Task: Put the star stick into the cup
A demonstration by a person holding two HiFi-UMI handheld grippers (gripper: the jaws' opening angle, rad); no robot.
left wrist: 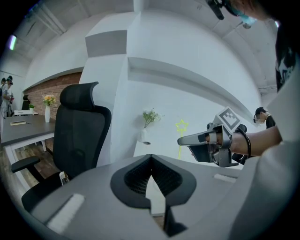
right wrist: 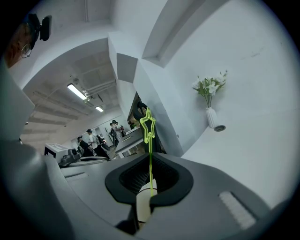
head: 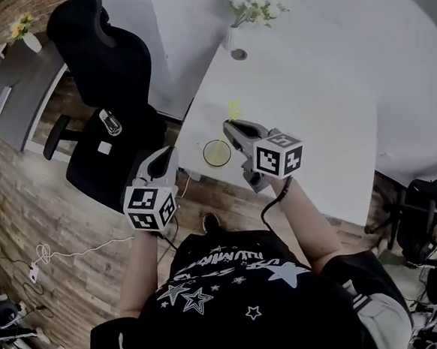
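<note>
The cup (head: 217,153), pale with a yellow-green rim, stands near the front edge of the white table (head: 309,87). My right gripper (head: 230,128) hovers just right of and above it, shut on the thin stem of the yellow-green star stick (right wrist: 148,125). The star points up past the jaws, faint in the head view (head: 234,110) and plain in the left gripper view (left wrist: 181,126). A pale cylinder, likely the cup (right wrist: 143,206), shows below the right jaws. My left gripper (head: 171,154) hangs shut and empty off the table's left edge.
A black office chair (head: 106,81) stands left of the table, close to my left gripper. A white vase of flowers (head: 247,13) and a small round object (head: 239,54) sit at the table's far end. A white cable (head: 66,253) lies on the wood floor.
</note>
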